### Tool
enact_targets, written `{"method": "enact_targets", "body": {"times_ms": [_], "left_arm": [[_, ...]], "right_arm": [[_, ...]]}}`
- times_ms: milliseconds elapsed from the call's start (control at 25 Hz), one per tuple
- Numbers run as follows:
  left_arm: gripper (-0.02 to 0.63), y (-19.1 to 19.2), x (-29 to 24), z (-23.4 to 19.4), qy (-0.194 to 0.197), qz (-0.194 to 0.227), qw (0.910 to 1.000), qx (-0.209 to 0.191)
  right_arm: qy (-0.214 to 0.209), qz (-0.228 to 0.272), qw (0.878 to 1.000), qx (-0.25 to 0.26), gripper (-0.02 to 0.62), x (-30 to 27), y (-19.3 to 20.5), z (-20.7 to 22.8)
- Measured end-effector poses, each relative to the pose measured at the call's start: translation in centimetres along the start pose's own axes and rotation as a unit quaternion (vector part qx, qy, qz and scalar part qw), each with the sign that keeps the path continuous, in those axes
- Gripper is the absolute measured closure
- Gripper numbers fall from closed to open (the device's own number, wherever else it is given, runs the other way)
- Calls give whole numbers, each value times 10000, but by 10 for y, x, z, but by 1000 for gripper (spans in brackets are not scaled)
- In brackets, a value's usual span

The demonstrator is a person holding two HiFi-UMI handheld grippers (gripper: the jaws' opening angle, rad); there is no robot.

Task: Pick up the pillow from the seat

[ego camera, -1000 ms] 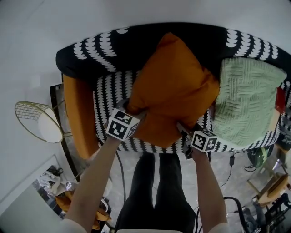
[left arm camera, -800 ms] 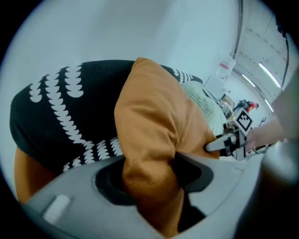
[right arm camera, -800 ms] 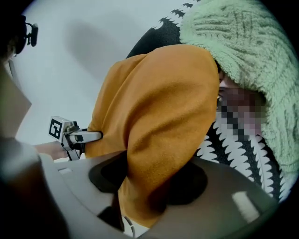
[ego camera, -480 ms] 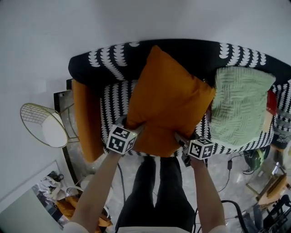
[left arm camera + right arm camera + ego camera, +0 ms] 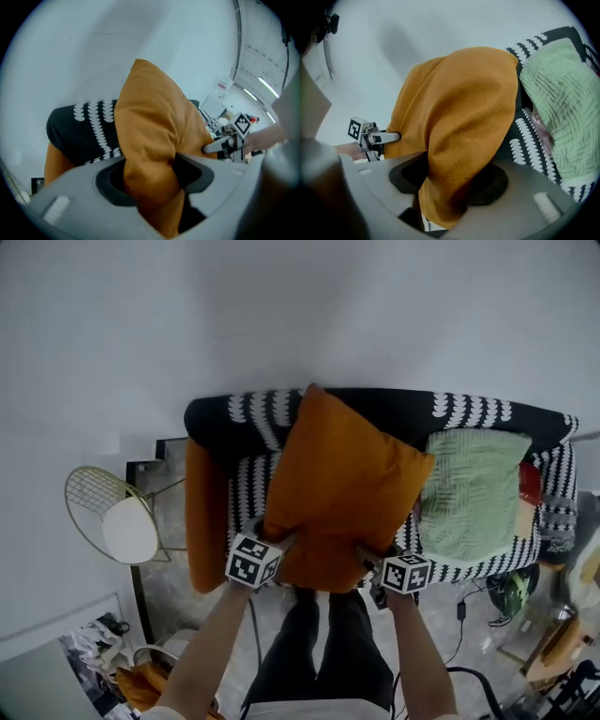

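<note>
**Grip on orange pillow looks thin**

Slippage is the main risk. The left gripper and right gripper each pinch only a bunched fold of the pillow's near edge, at lower centre of the head view. Its weight (all hanging from two small bites) could drag the fabric free. A swing could also brush the green knitted cushion at right. The pillow covers the patterned sofa seat, so whether its far corner is clear of the backrest is hidden.
</note>
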State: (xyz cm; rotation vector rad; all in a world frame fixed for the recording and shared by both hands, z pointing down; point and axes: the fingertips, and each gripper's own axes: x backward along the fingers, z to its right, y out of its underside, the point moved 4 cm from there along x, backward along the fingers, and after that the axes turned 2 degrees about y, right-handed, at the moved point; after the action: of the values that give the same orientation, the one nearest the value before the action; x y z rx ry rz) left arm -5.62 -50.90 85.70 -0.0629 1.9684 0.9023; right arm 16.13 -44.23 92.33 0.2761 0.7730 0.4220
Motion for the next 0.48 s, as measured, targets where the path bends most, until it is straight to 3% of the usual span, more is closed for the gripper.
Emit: {"method": "enact_targets", "body": {"times_ms": [480], "left_arm": [[370, -37, 161, 53, 205, 444, 9986, -189]], "right_arm": [[73, 222, 9994, 241, 351, 104, -7, -143]]}}
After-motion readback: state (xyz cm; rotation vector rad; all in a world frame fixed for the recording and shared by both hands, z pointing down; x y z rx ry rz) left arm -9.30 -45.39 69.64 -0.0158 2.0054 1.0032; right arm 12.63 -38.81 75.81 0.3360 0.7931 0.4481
